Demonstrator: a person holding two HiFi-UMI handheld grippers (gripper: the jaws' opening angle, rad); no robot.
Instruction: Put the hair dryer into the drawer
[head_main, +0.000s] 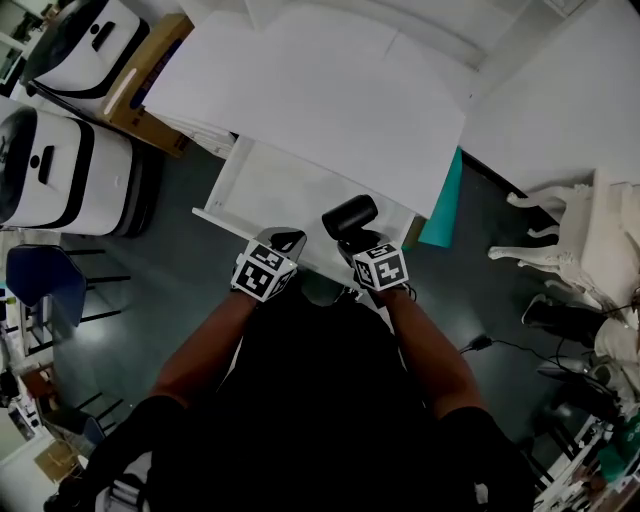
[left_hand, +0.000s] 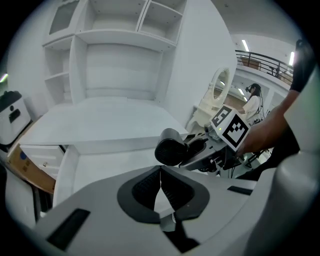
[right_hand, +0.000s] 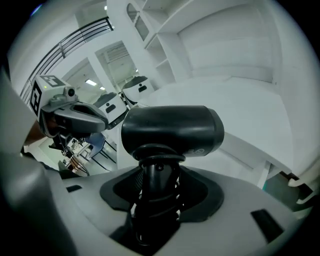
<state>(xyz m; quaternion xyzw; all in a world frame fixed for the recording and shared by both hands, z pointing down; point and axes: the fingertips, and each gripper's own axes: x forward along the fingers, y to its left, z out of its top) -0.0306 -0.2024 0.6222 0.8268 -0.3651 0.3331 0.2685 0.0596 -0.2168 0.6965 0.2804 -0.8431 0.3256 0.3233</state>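
**Lowering the hair dryer into the open drawer**

You are standing over the white counter, which is filling the upper middle of the head view. The drawer is lying open just below the counter's front edge. The hair dryer is hanging above the drawer's right front part and is not yet resting inside. Your right tool is clamping its handle, where the cord is coiled, with the barrel lying crosswise. Your left tool is hovering just beside it, its jaws pressed together on nothing. The drawer's bare floor is probably your best target, so aim further in and toward the frame's middle. Lower the dryer until the barrel is resting, and only then loosen your grip. Watch that no cord is trailing over the front rim.
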